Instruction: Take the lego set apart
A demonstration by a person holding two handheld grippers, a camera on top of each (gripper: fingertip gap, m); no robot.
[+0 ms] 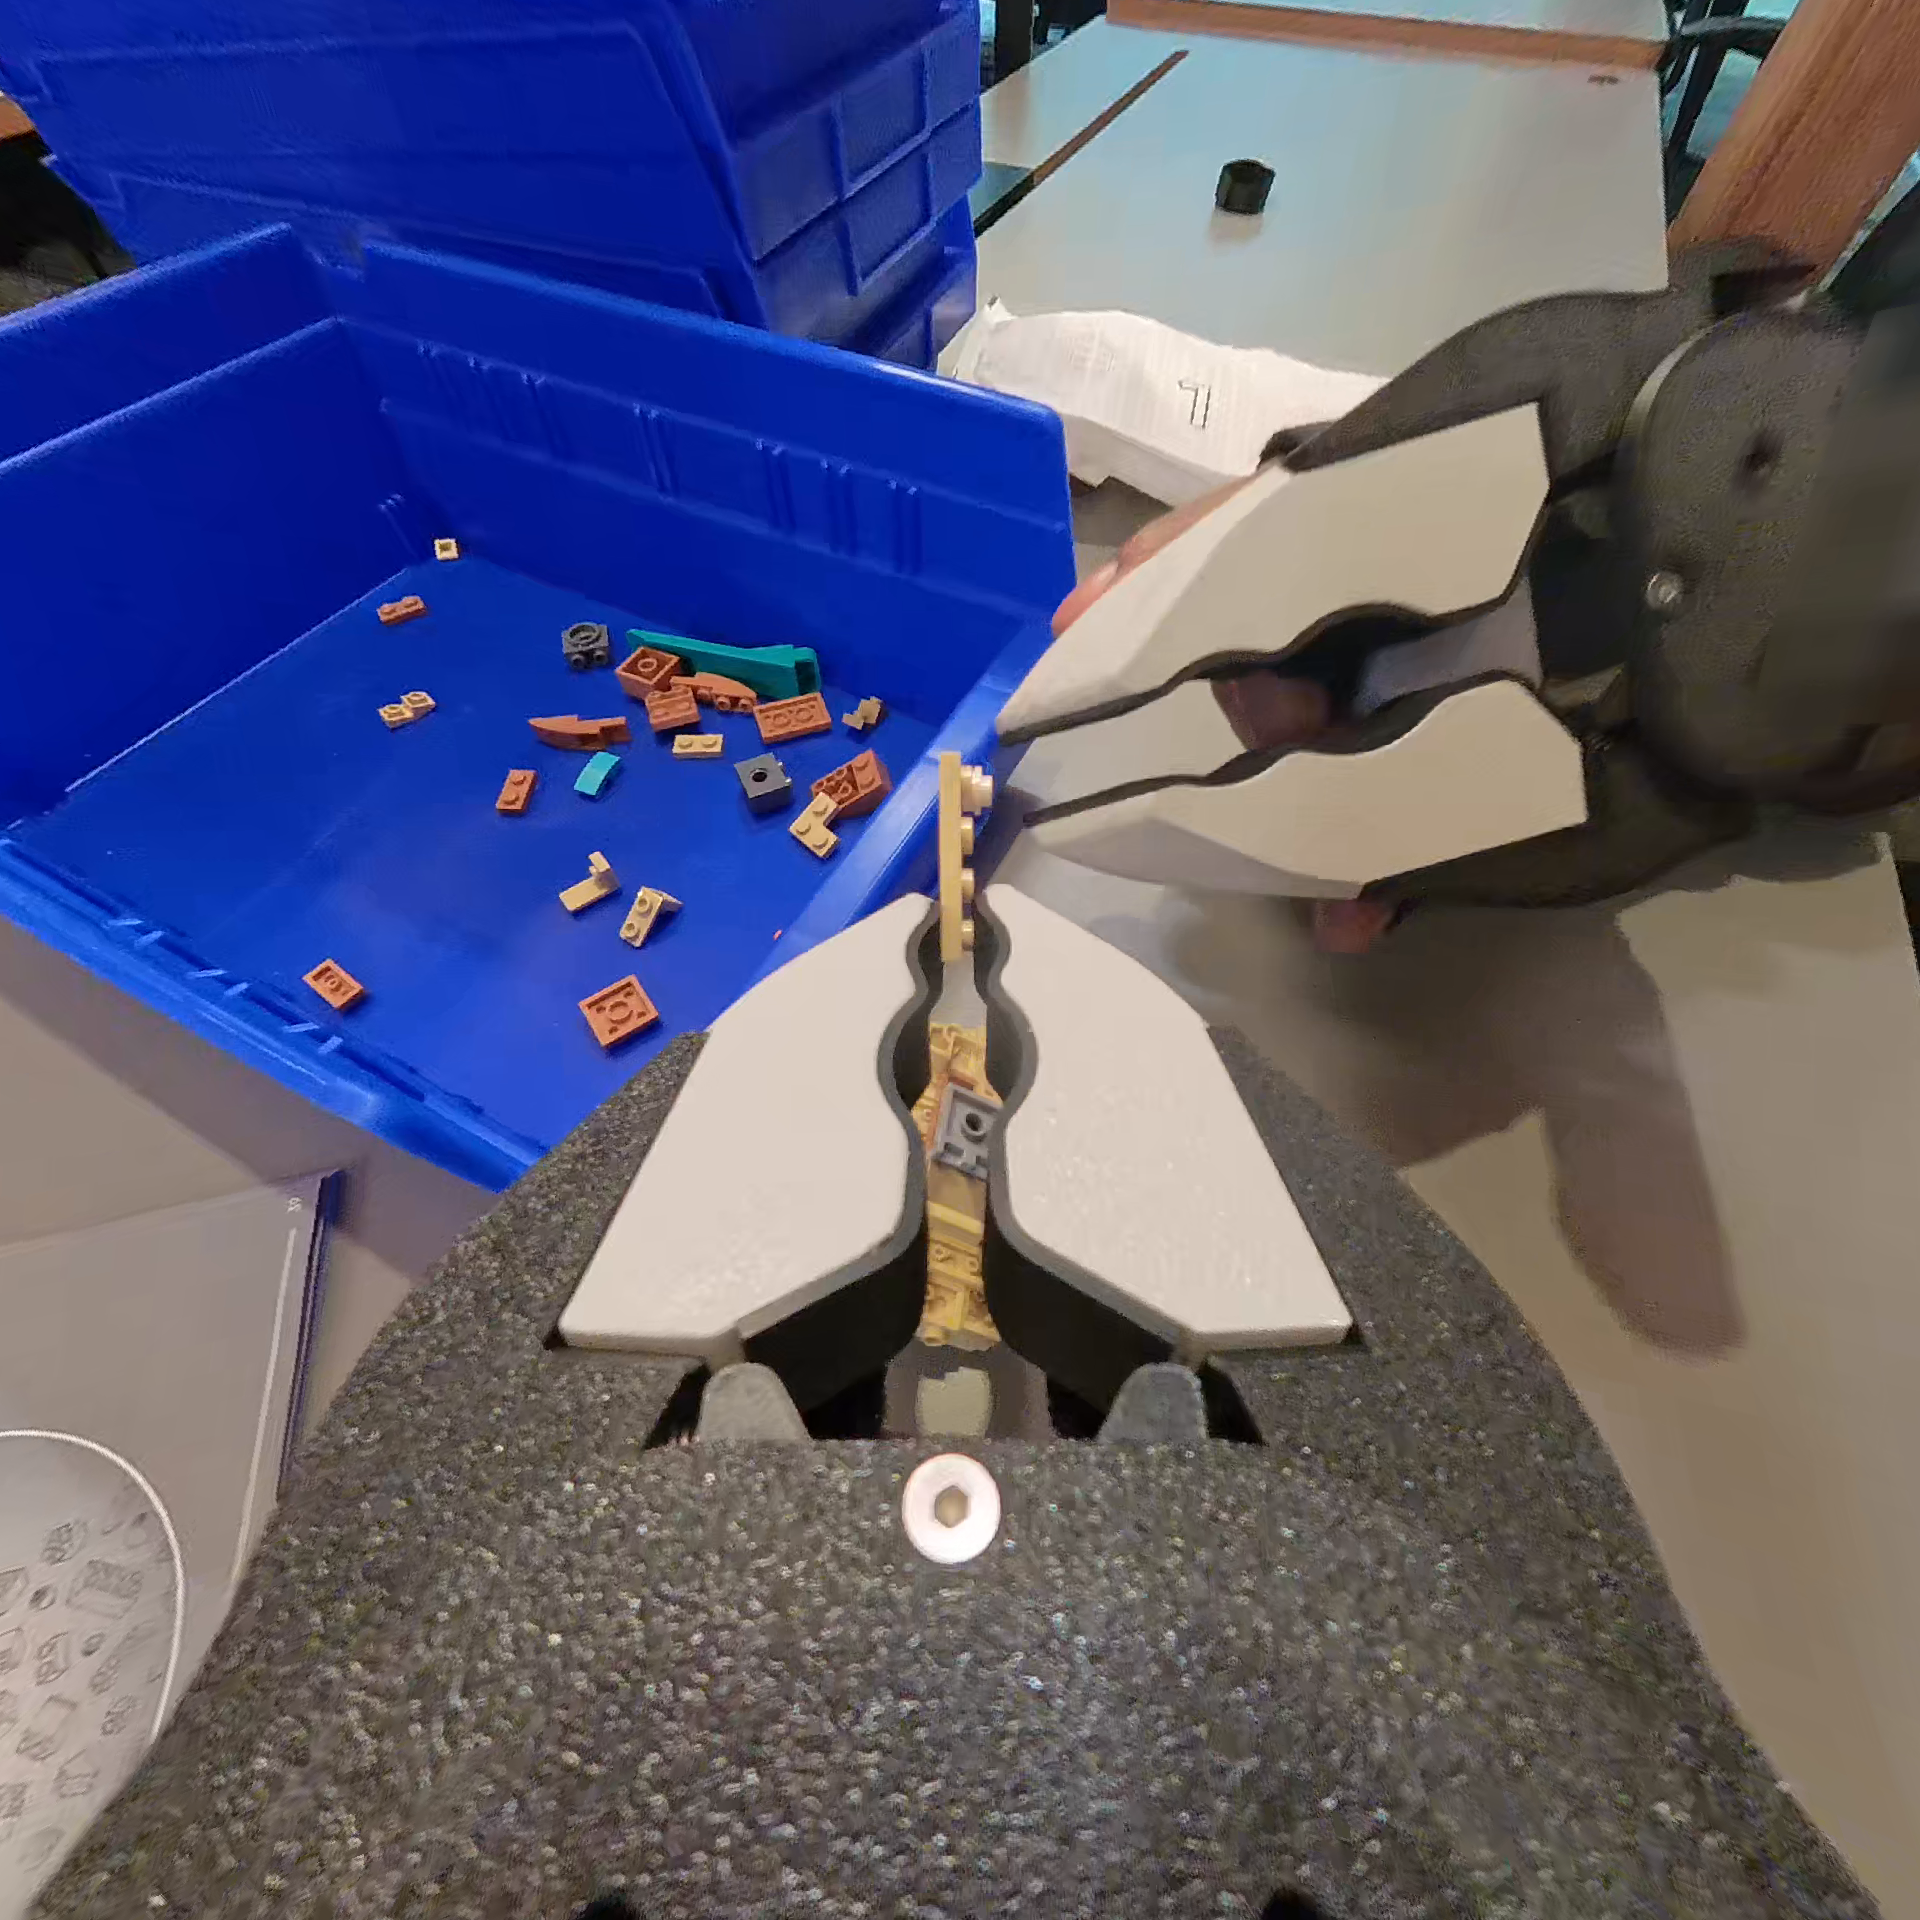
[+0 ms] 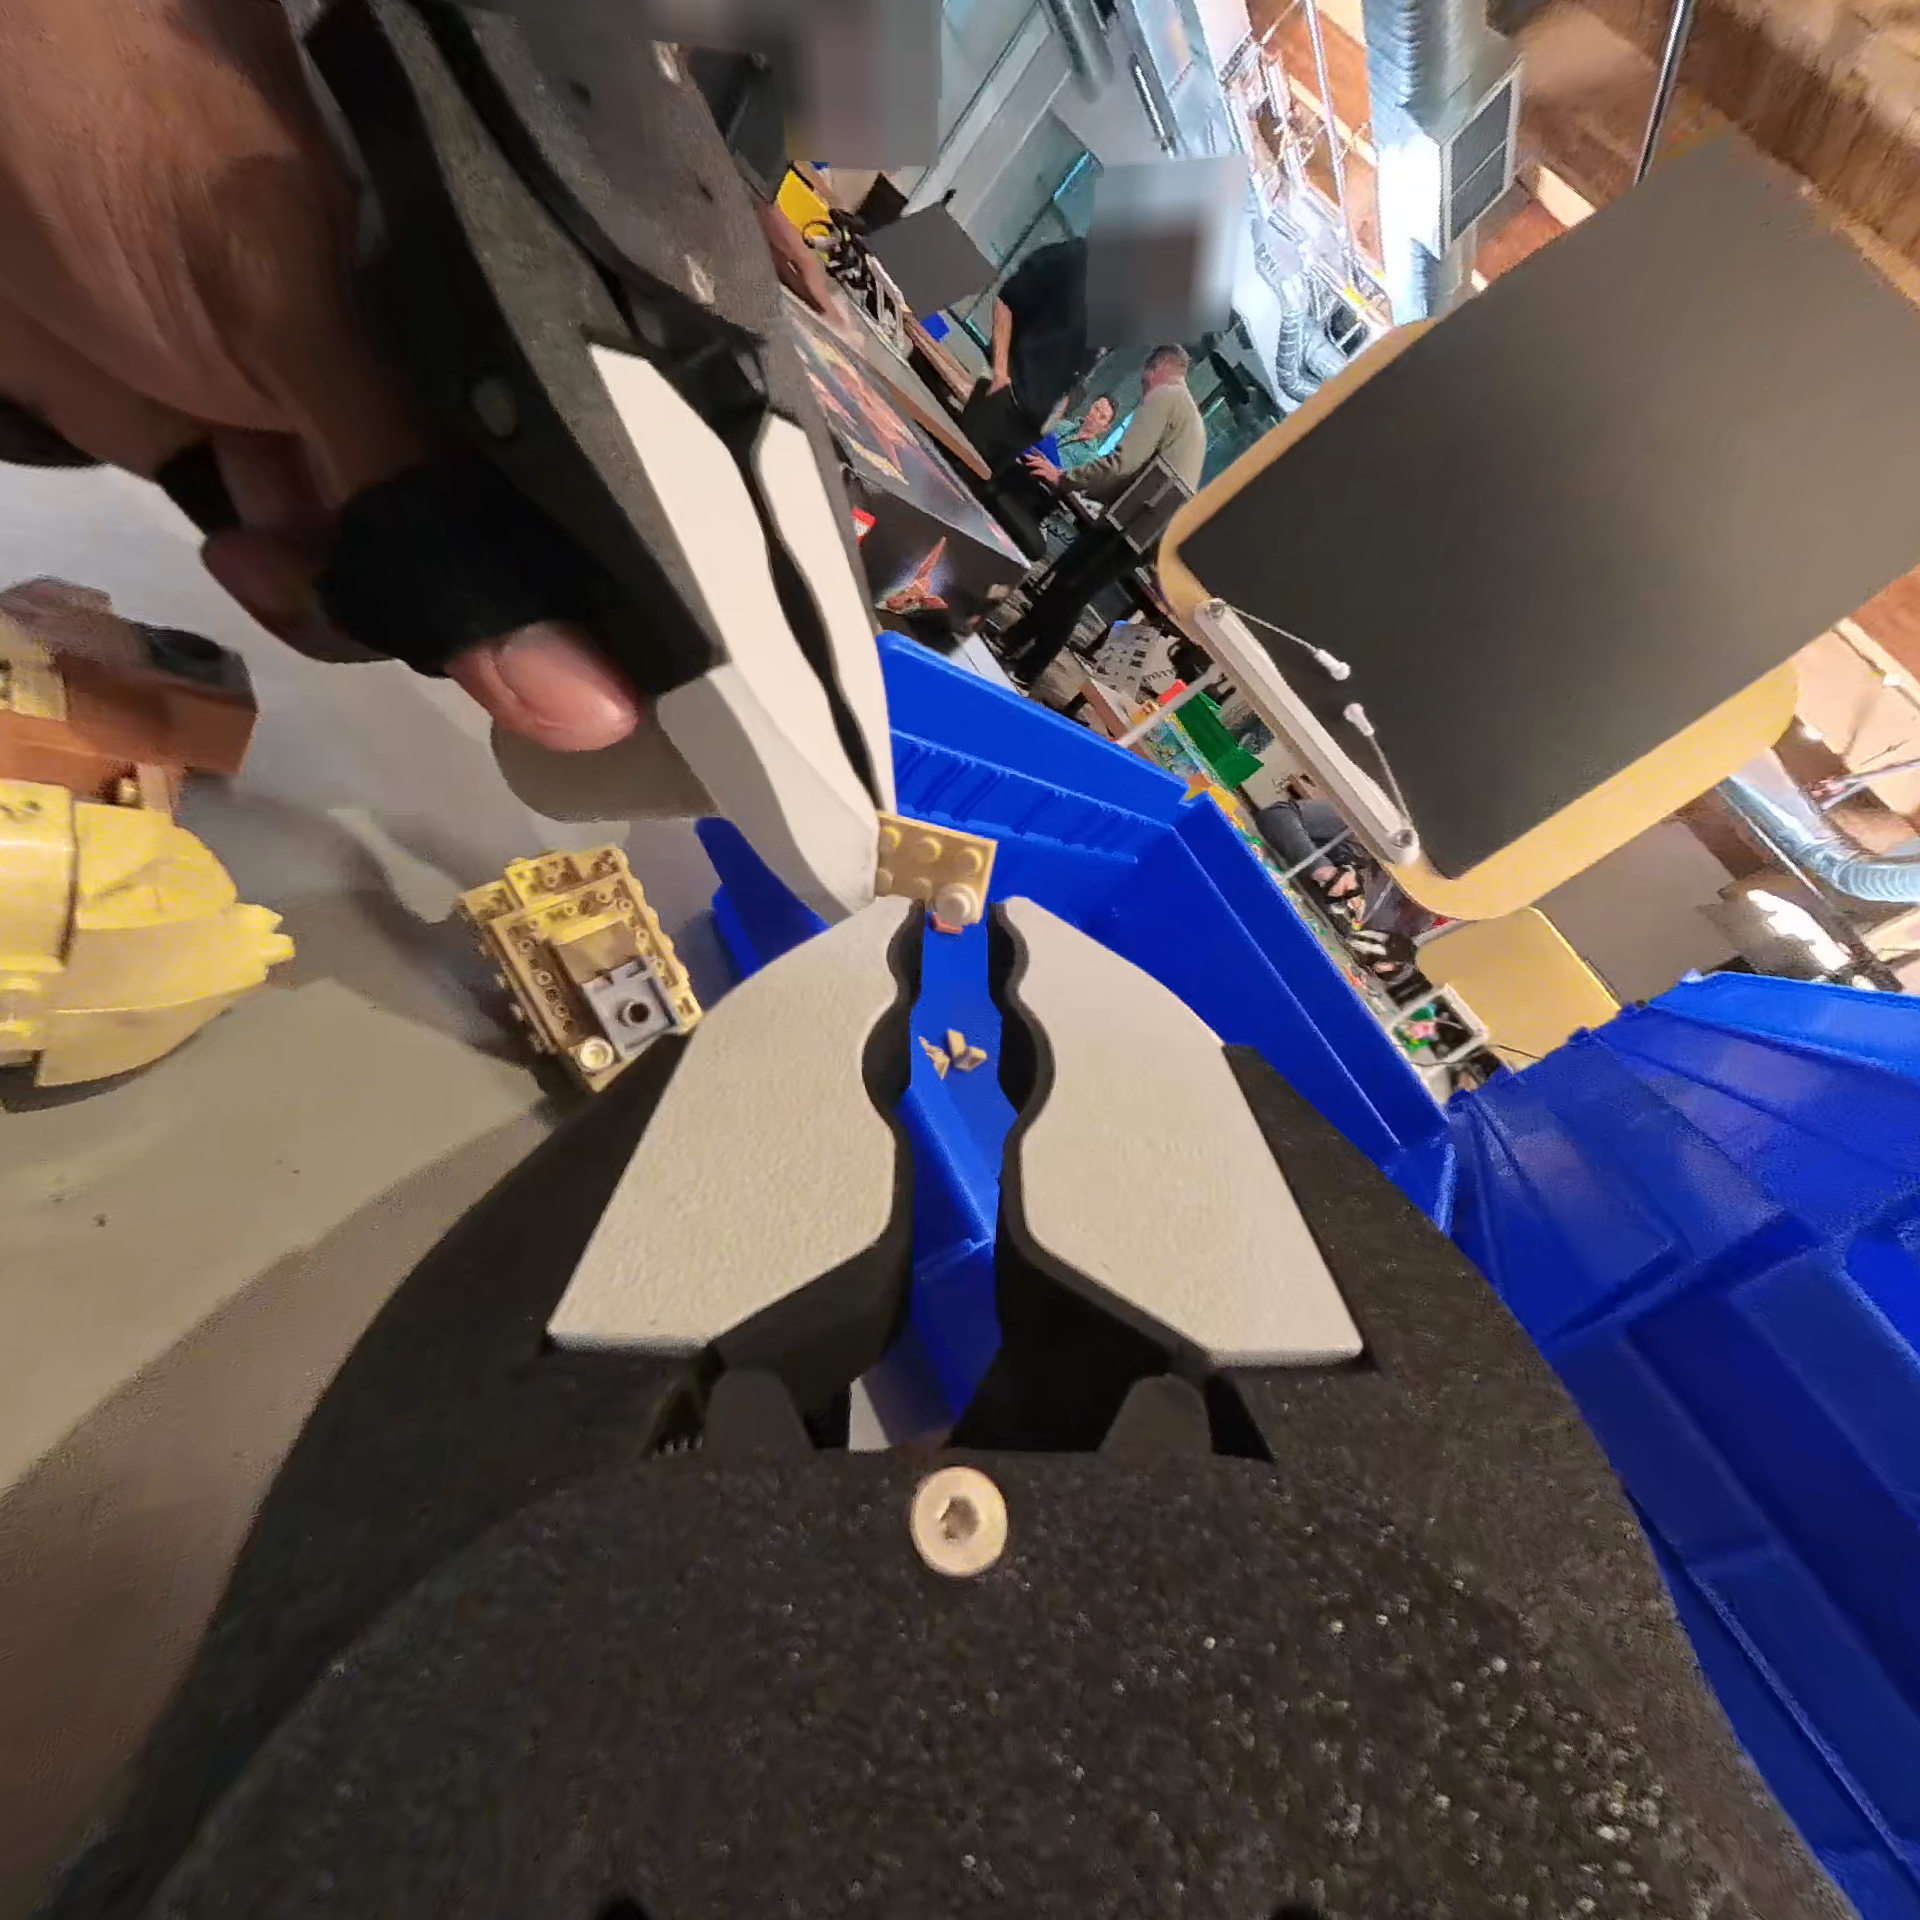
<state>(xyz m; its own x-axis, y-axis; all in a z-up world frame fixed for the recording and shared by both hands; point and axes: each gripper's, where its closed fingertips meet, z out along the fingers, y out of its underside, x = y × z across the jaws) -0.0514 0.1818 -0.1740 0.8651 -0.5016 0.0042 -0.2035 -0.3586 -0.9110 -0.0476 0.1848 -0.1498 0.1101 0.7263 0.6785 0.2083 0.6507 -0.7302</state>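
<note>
Here a tan studded plate stands upright, pinched at its lower end by the left gripper beside the blue bin. The right gripper, tips slightly parted and holding nothing, points at its top stud from the right.

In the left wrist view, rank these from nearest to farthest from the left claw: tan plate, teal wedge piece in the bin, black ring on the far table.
1. Tan plate, clamped in the left claw.
2. Teal wedge piece, inside the blue bin, ahead-left.
3. Black ring, far table, ahead-right.
</note>
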